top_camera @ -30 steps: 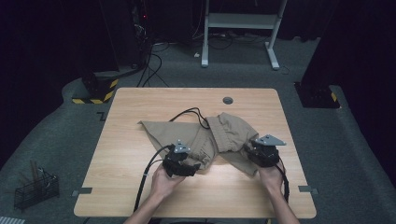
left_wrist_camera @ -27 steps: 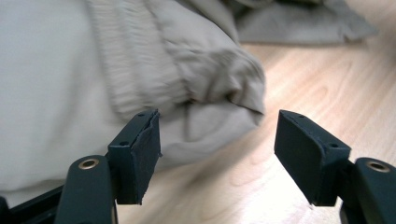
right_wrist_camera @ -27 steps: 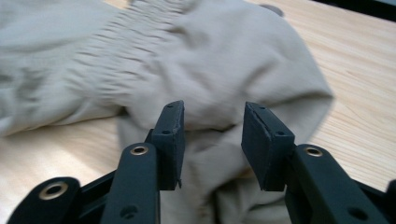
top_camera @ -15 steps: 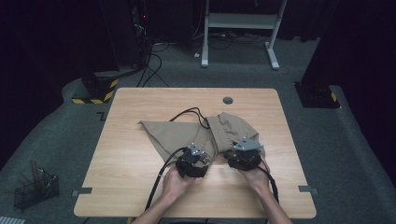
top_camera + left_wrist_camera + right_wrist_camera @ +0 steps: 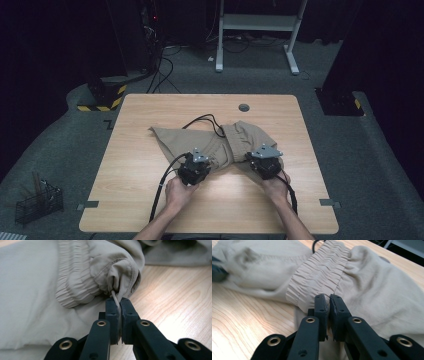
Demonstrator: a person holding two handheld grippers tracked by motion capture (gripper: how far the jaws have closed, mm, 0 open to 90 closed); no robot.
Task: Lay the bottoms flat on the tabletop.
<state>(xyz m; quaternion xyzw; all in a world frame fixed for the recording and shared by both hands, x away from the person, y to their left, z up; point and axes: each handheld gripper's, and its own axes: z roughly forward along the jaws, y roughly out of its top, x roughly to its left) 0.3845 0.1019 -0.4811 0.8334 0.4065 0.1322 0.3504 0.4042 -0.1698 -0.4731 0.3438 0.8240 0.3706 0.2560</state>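
A beige garment with an elastic waistband lies crumpled on the wooden table. My left gripper sits at the garment's near edge. In the left gripper view its jaws have just been closing and now pinch a bunched fold of the garment. My right gripper rests on the garment's right part. In the right gripper view its jaws have just been closing and stand nearly together on the edge of the gathered waistband.
A black cable loops over the garment's far side. A round grommet hole sits near the table's far edge. On the floor stand a wire basket at left and a white desk frame behind.
The right gripper has slid left toward the garment's middle. The left gripper shifted right, then slightly back. Both hands now sit closer together on the cloth.
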